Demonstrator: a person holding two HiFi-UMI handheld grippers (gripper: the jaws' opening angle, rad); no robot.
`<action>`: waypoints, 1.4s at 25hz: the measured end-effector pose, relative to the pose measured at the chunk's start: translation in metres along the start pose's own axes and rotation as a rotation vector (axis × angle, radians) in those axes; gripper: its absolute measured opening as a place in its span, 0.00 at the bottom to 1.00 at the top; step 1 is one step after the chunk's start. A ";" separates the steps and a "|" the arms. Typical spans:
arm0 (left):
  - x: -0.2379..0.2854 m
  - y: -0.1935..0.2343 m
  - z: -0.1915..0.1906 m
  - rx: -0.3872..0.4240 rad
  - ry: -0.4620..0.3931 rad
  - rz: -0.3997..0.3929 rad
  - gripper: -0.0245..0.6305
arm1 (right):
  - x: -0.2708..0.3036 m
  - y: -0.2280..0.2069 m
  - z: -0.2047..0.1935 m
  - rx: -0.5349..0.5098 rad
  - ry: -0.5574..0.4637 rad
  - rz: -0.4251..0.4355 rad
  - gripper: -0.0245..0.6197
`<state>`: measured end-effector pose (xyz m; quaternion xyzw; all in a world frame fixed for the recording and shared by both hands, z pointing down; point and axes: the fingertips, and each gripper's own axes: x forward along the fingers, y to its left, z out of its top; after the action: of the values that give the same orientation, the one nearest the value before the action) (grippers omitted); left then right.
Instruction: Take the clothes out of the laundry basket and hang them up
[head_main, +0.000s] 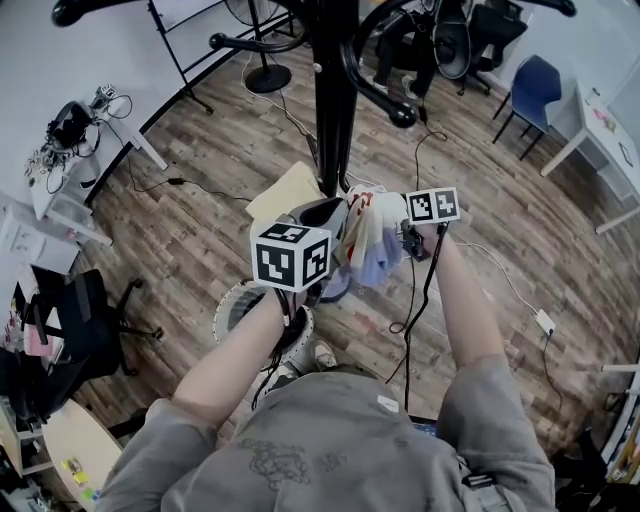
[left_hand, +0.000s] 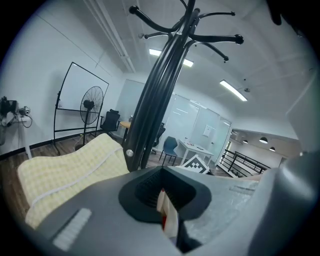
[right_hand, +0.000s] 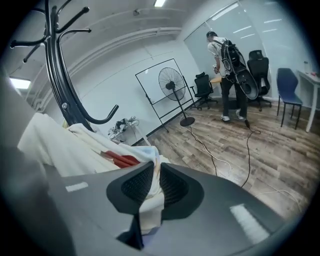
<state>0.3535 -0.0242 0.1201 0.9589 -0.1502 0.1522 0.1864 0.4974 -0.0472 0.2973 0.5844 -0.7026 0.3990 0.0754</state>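
I hold a white garment (head_main: 372, 240) with red and pale blue print bunched between both grippers, just in front of the black coat rack (head_main: 335, 100). My left gripper (head_main: 334, 216) is shut on one edge of it; a white and red fold (left_hand: 168, 216) sits pinched in its jaws (left_hand: 162, 200). My right gripper (head_main: 402, 228) is shut on the other side, with cloth (right_hand: 75, 150) spreading left from its jaws (right_hand: 154, 182). The white laundry basket (head_main: 233, 306) stands on the floor below, mostly hidden by my left arm.
A pale yellow waffle cloth (left_hand: 65, 172) hangs by the rack's pole (left_hand: 160, 100). Hooks (right_hand: 57, 75) curve out above. Cables (head_main: 420, 290) trail over the wooden floor. A standing fan (right_hand: 172, 82), whiteboard, desks and chairs (head_main: 530, 90) ring the room; a person (right_hand: 225, 65) stands far back.
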 end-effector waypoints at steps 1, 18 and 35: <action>0.000 0.000 -0.001 0.000 0.002 -0.001 0.04 | -0.001 0.000 0.000 0.014 -0.010 0.005 0.15; -0.006 -0.005 0.004 -0.018 0.008 -0.068 0.04 | -0.073 -0.003 0.018 0.025 -0.165 -0.062 0.49; -0.061 -0.017 0.033 0.041 -0.064 -0.129 0.04 | -0.195 0.137 0.089 -0.284 -0.478 -0.210 0.38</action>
<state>0.3115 -0.0083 0.0646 0.9746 -0.0909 0.1123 0.1713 0.4686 0.0437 0.0613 0.7148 -0.6850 0.1377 0.0299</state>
